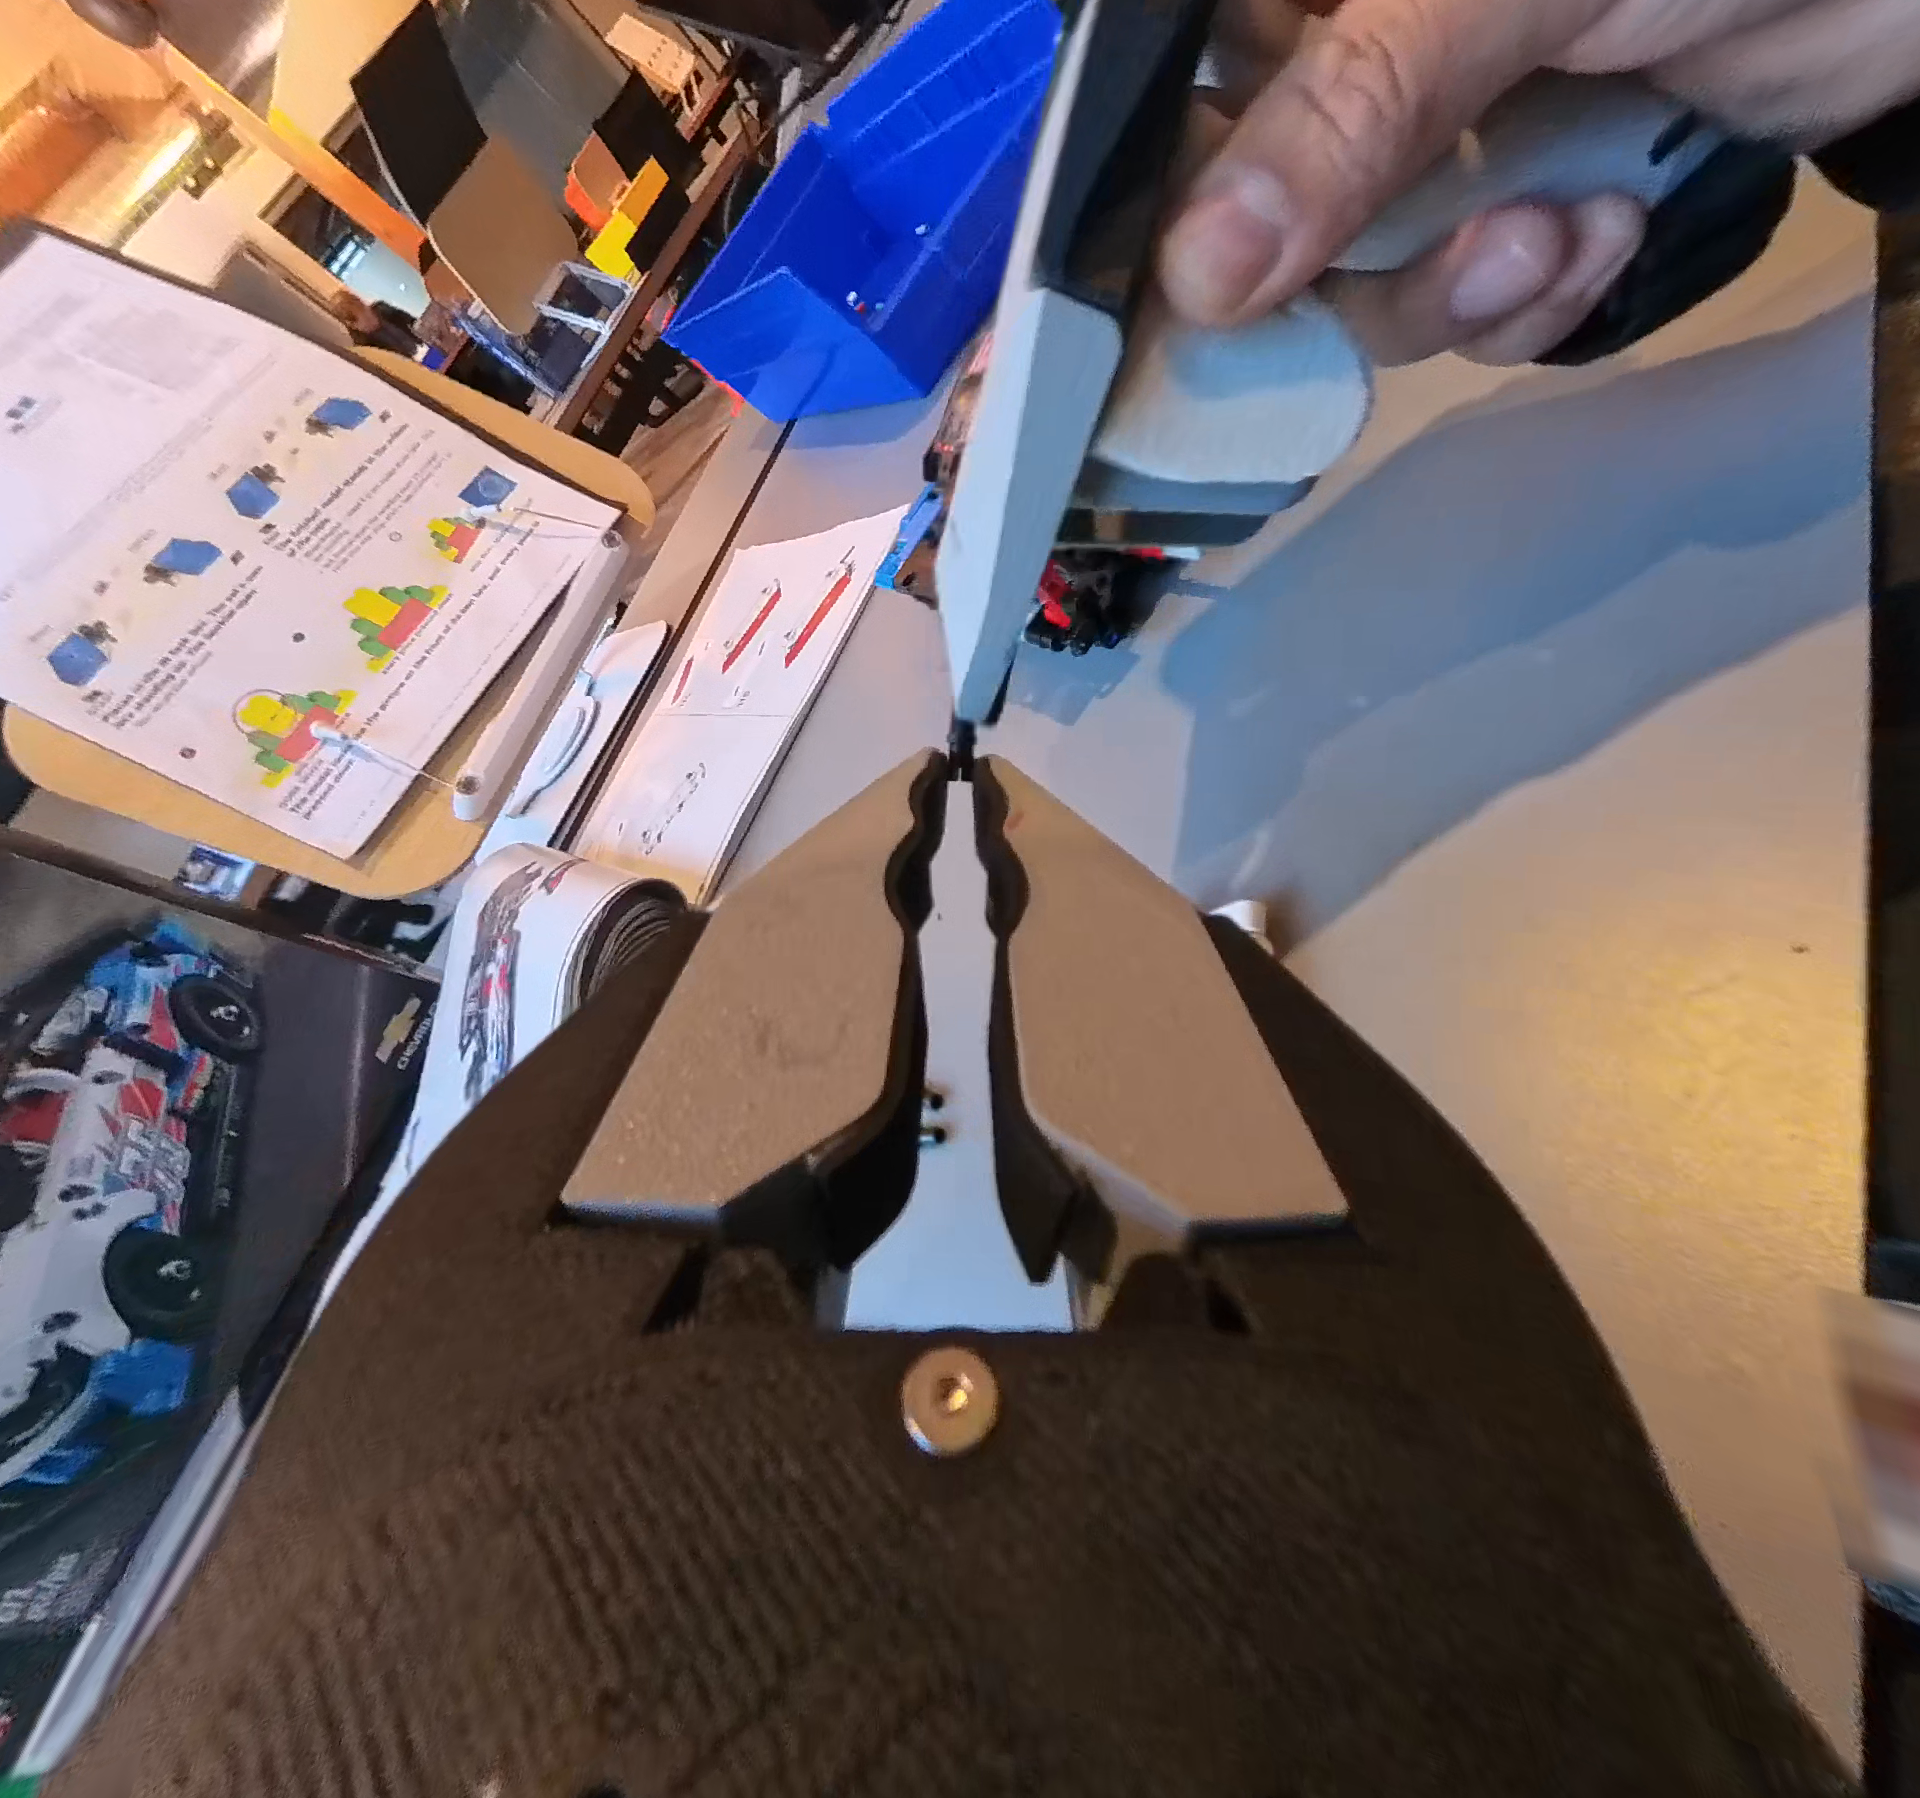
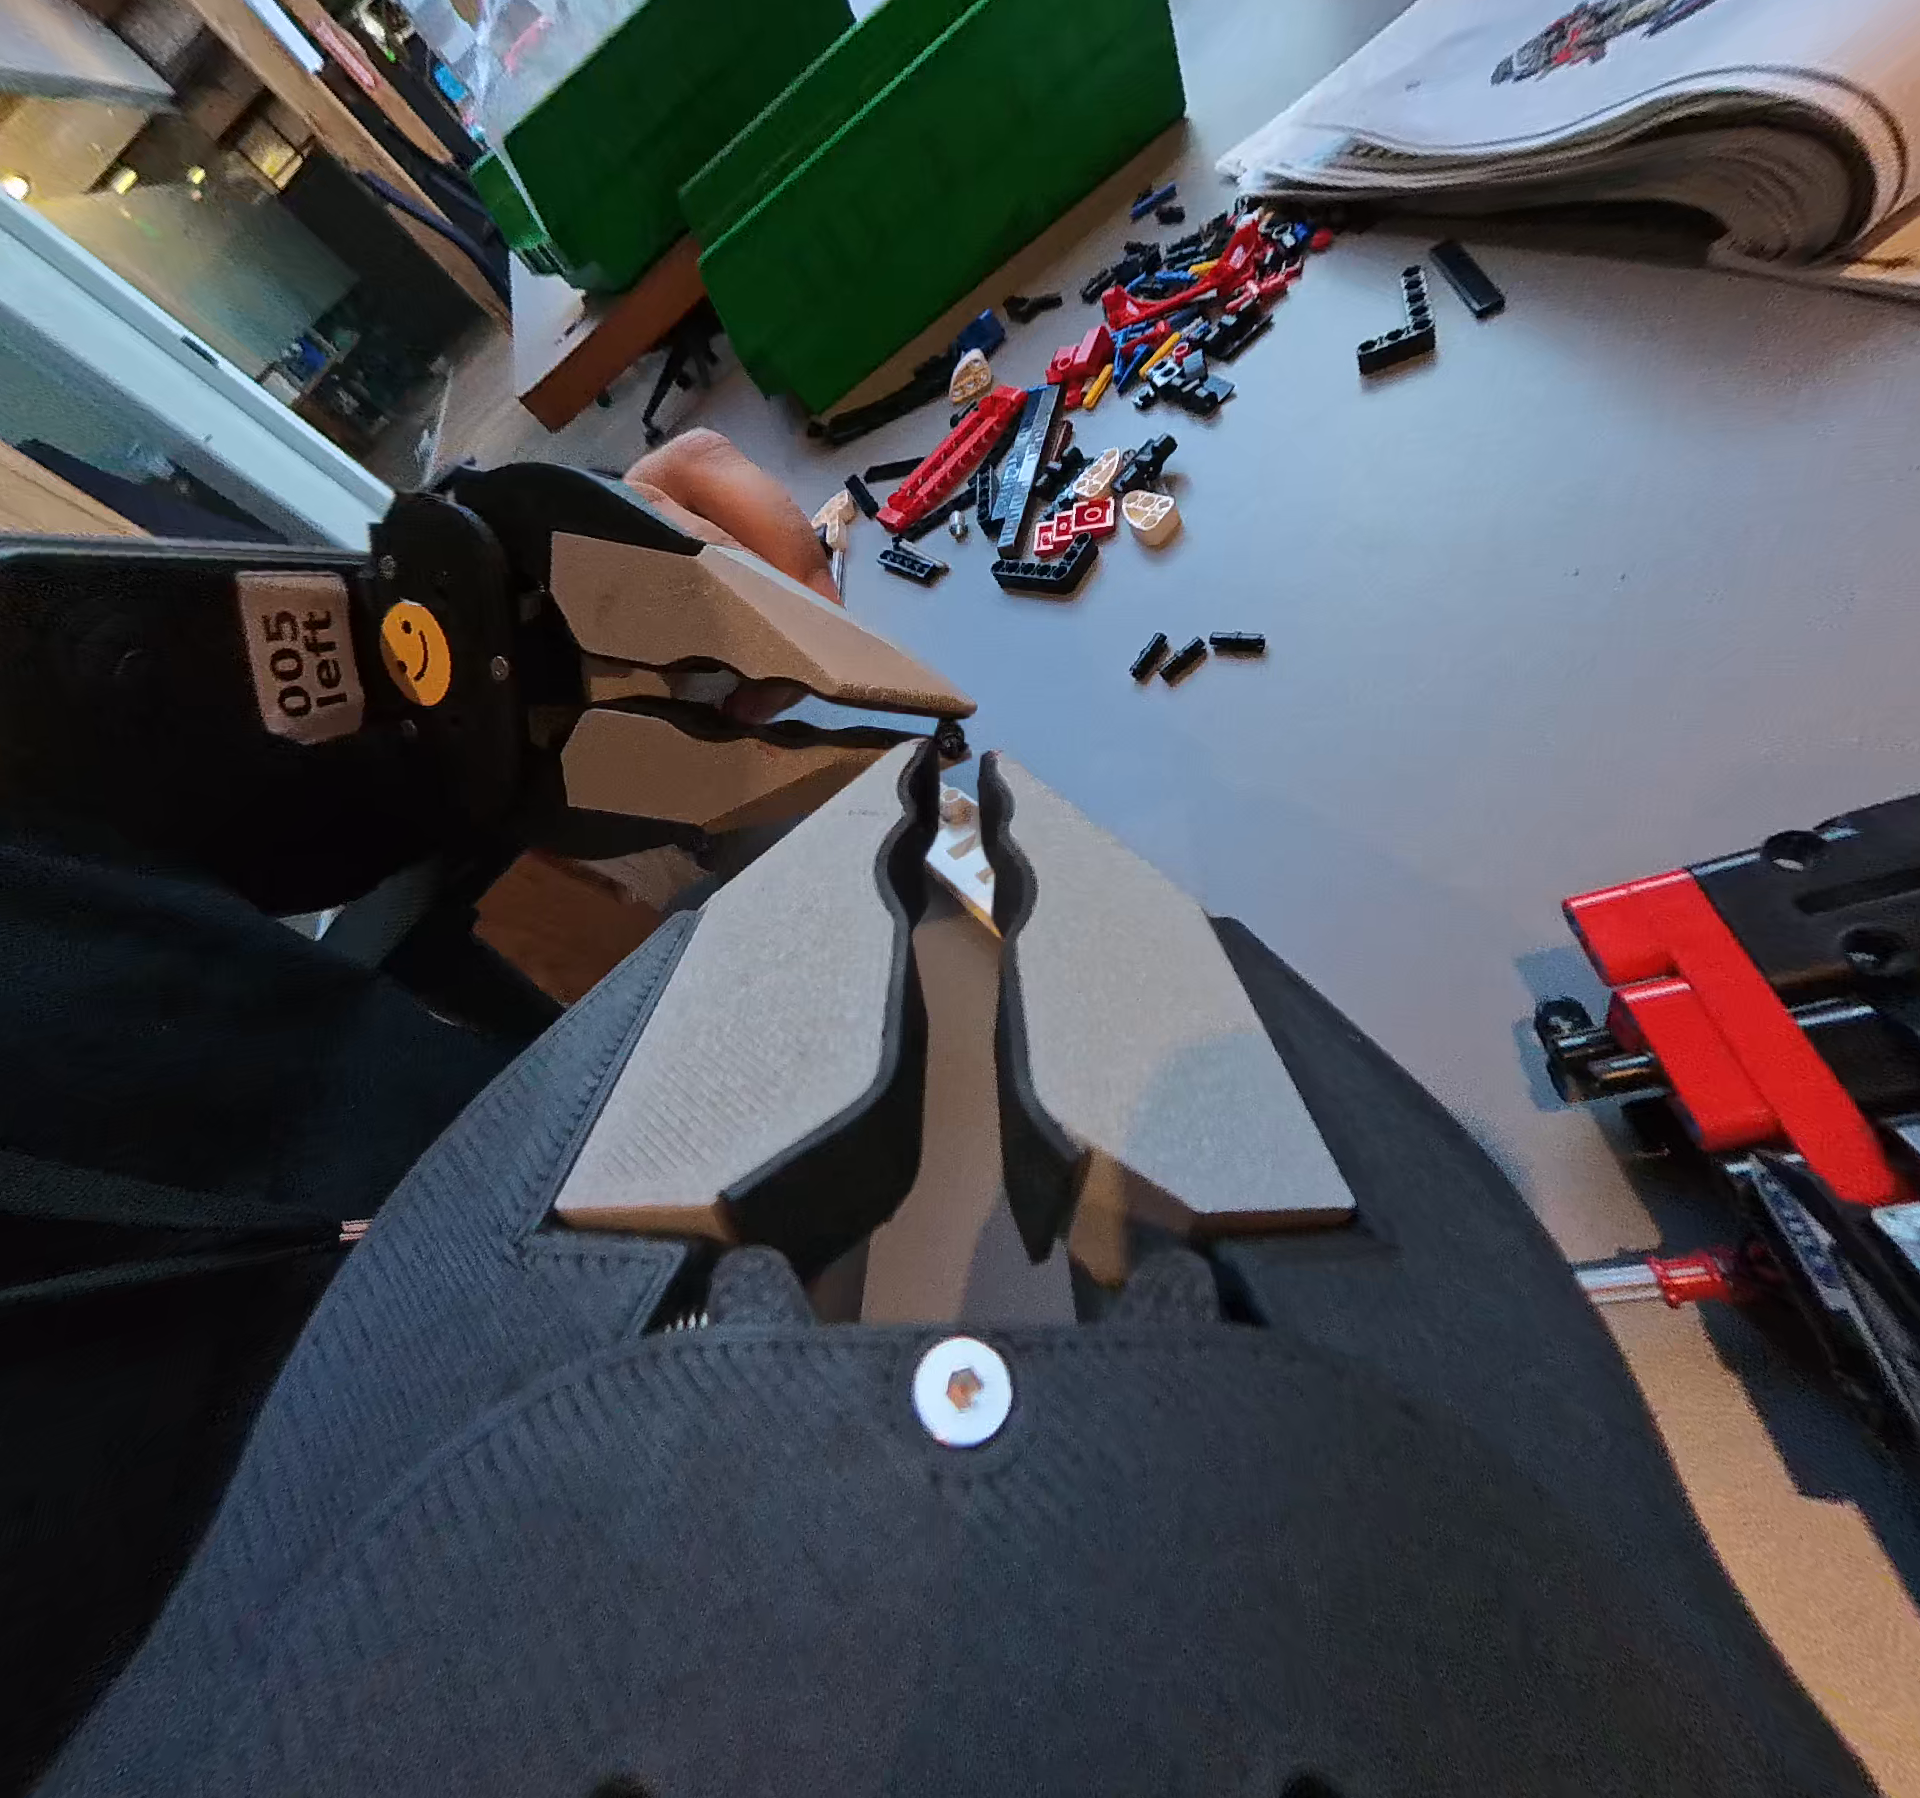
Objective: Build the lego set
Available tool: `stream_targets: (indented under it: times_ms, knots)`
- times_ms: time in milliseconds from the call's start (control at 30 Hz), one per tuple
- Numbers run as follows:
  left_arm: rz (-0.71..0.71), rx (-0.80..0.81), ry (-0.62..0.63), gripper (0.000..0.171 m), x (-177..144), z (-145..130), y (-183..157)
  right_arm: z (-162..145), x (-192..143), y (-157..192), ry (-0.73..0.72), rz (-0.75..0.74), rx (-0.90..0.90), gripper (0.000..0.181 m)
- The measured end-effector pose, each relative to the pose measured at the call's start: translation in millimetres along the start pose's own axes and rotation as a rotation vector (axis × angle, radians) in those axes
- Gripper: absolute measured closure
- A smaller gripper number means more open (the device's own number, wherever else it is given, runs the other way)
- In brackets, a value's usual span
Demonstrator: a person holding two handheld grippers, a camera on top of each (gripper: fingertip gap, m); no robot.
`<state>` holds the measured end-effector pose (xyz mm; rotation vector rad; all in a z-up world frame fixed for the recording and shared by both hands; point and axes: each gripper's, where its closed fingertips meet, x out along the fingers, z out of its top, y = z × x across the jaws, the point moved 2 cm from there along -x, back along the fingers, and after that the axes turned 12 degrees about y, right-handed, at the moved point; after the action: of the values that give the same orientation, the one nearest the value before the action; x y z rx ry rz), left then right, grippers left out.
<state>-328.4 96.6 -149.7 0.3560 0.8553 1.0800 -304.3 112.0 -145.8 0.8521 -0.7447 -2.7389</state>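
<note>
The half-built car [image 2: 1766, 1042] lay at my three o'clock, stiff and best taken by its frame. The loose pieces [image 2: 1091, 418] sat at twelve: light, hard, slippery. My left gripper [image 1: 961, 761] pinched a tiny black pin [image 2: 948, 738] at its end; my right gripper [image 2: 954, 761] stood slightly parted beside it.

Grey tag [image 2: 299, 657] w/ number + word on left gripper [image 2: 951, 725]; yellow smiley sticker [image 2: 416, 652] beside it. Box [image 1: 156, 1125] w/ car pic: brand logo + lettering. Sheet [image 1: 260, 543]: printed txt. Booklet [image 1: 748, 668] print too small to read.
</note>
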Motion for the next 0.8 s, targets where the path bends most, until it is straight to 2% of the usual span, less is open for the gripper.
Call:
stream_targets:
  times_ms: [167, 400, 600, 733, 800]
  knots:
    - [-0.029, -0.076, -0.028, 0.170, -2.5, 2.0, 4.9, 5.2, -8.5, 2.7, -0.046, 0.010, -0.024, 0.176]
    - [-0.028, -0.076, -0.046, 0.170, -5.1, 6.8, 2.9, 8.0, -2.7, 9.0, -0.037, 0.015, -0.060, 0.178]
    - [-0.038, -0.098, -0.045, 0.170, -4.1, 5.7, 2.3, 6.4, -0.7, 7.4, -0.001, -0.058, -0.104, 0.180]
    - [-0.199, -0.207, -0.021, 0.169, -4.6, -0.4, 0.3, 1.3, 0.6, 2.5, 0.083, -0.122, -0.152, 0.180]
    - [-0.340, -0.291, 0.053, 0.159, -4.7, -13.6, 2.3, -3.5, -1.1, -5.8, 0.156, -0.181, -0.189, 0.180]
